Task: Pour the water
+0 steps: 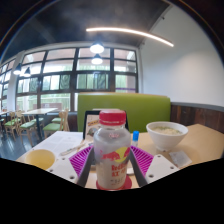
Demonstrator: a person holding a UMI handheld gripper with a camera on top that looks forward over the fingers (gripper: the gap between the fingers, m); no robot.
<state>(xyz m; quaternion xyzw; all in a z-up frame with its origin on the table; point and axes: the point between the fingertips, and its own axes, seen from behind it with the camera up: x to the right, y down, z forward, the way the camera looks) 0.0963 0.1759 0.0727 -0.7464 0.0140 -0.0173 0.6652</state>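
grip: the gripper point(112, 165) has its fingers point(84, 160) closed against both sides of the bottle point(111, 150), which stands upright between them with its red cap on.
risk: judged from here, the cap blocks any pour; tilting too fast could slip the bottle through the pads.
target: the white bowl point(166, 134) sits beyond the fingers to the right, the likeliest receiver.
around: a yellow cup point(41, 158) lies left of the fingers on the tabletop point(200, 145); a green sofa point(150, 108) stands well beyond.

Clear plastic bottle with pink label point(112, 150): base hidden below the view.
White bowl point(165, 134): contents too small to tell.
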